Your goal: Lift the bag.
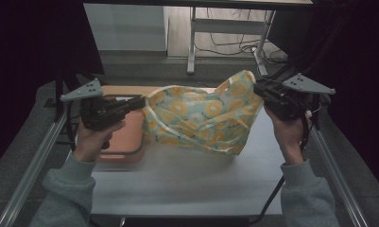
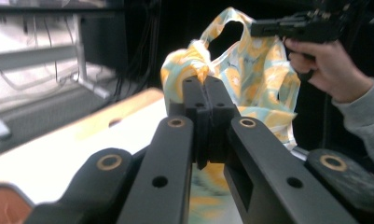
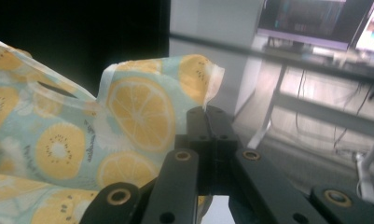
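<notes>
Grey sleeves [image 1: 69, 189] lower frame; left gripper [image 1: 141, 101] and right gripper [image 1: 257, 89] both clamped tight on fruit-print plastic bag [image 1: 203, 116], stretched mid-frame above table [image 1: 187, 179], orange tray [image 1: 128, 137] left.

Fruit-print plastic bag [image 1: 203, 116], yellow and teal, stretched sideways, lifted above table

Dim, soft-focus pictures with dark, murky edges.

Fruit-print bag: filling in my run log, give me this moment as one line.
left tongs: shut on fruit-print bag | right tongs: shut on fruit-print bag | bag: stretched between both, above table
</notes>
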A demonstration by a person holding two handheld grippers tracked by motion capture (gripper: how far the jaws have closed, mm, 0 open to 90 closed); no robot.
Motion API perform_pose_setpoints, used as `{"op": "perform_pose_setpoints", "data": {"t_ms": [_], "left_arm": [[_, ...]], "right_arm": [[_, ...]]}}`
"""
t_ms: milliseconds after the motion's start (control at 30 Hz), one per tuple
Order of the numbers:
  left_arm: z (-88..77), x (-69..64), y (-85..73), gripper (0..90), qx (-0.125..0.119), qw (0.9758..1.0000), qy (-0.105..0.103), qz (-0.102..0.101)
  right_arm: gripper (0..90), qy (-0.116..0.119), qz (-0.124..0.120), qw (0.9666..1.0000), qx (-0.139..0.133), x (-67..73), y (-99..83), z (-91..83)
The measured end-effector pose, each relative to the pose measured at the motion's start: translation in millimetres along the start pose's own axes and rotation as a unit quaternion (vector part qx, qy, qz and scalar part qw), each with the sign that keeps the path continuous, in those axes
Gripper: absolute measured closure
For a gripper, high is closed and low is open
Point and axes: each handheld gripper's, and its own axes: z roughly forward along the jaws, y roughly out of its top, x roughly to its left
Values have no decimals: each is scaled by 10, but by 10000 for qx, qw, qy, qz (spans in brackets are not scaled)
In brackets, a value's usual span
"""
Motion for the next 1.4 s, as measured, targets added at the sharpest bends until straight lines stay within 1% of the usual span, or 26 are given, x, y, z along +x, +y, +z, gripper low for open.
{"op": "perform_pose_setpoints", "data": {"t_ms": [67, 100, 133, 167, 200, 267, 300, 333, 400, 433, 467, 500, 533, 567, 600, 633, 667, 700, 767, 833, 933, 1067, 1133, 1200, 1267, 1400], "left_arm": [[162, 73, -110, 891, 276, 9995, 112, -73], [248, 111, -170, 891, 459, 9987, 183, -89], [330, 140, -236, 891, 603, 9976, 324, -80], [412, 173, -306, 890, 755, 9963, 397, -98], [493, 205, -378, 890, 919, 9948, 421, -131], [652, 253, -540, 888, 1214, 9907, 598, -148], [712, 276, -603, 887, 1344, 9891, 570, -189], [749, 292, -644, 885, 1403, 9883, 561, -226], [813, 326, -720, 879, 1511, 9864, 589, -277], [827, 341, -738, 870, 1512, 9863, 579, -314], [829, 352, -744, 843, 1482, 9868, 556, -340], [821, 357, -739, 784, 1427, 9876, 555, -338], [801, 355, -728, 702, 1329, 9888, 596, -330], [770, 350, -710, 560, 1226, 9899, 625, -332], [726, 350, -690, 411, 1180, 9909, 561, -333], [673, 346, -674, 293, 1154, 9914, 503, -351], [615, 337, -663, 229, 1150, 9916, 465, -352], [553, 324, -661, 204, 1165, 9918, 440, -299], [427, 281, -675, 195, 1172, 9915, 525, -207], [316, 230, -714, 197, 1213, 9908, 561, -191], [199, 130, -828, 201, 1338, 9892, 557, -194], [90, -12, -1011, 204, 1533, 9863, 604, -113], [54, -56, -1092, 206, 1578, 9854, 635, -101], [46, -72, -1157, 207, 1679, 9836, 652, -79], [58, -60, -1197, 208, 1733, 9823, 701, -92], [104, -11, -1238, 214, 1764, 9813, 757, -143]], "right_arm": [[900, 42, 78, 9997, 210, -21, -129, 118], [900, 66, 120, 9994, 316, -28, -199, 175], [900, 87, 157, 9989, 424, -33, -274, 234], [900, 110, 196, 9983, 540, -36, -355, 294], [900, 144, 223, 9975, 661, -32, -443, 359], [900, 163, 184, 9955, 919, -10, -627, 490], [900, 228, 200, 9940, 1052, 1, -735, 564], [900, 262, 218, 9929, 1136, 6, -808, 615], [900, 293, 267, 9918, 1213, 10, -903, 678], [900, 325, 318, 9913, 1235, 8, -939, 704], [900, 360, 337, 9907, 1268, 5, -964, 724], [898, 374, 332, 9904, 1286, 5, -978, 739], [875, 418, 324, 9902, 1293, 4, -982, 747], [753, 481, 313, 9900, 1288, 2, -978, 748], [622, 473, 313, 9902, 1272, 6, -966, 740], [537, 423, 291, 9912, 1216, 12, -951, 710], [482, 405, 278, 9925, 1120, 15, -937, 660], [441, 490, 305, 9929, 1041, 9, -926, 600], [415, 666, 374, 9926, 943, -6, -926, 475], [408, 848, 364, 9920, 867, 0, -972, 337], [408, 986, 250, 9911, 854, 57, -1076, 200], [405, 1115, 79, 9898, 881, 173, -1281, 49], [405, 1177, 23, 9887, 925, 210, -1385, -1], [405, 1216, -15, 9881, 942, 236, -1479, -36], [405, 1233, -31, 9873, 1001, 246, -1549, -48], [405, 1262, -46, 9866, 1035, 245, -1598, -39]]}}
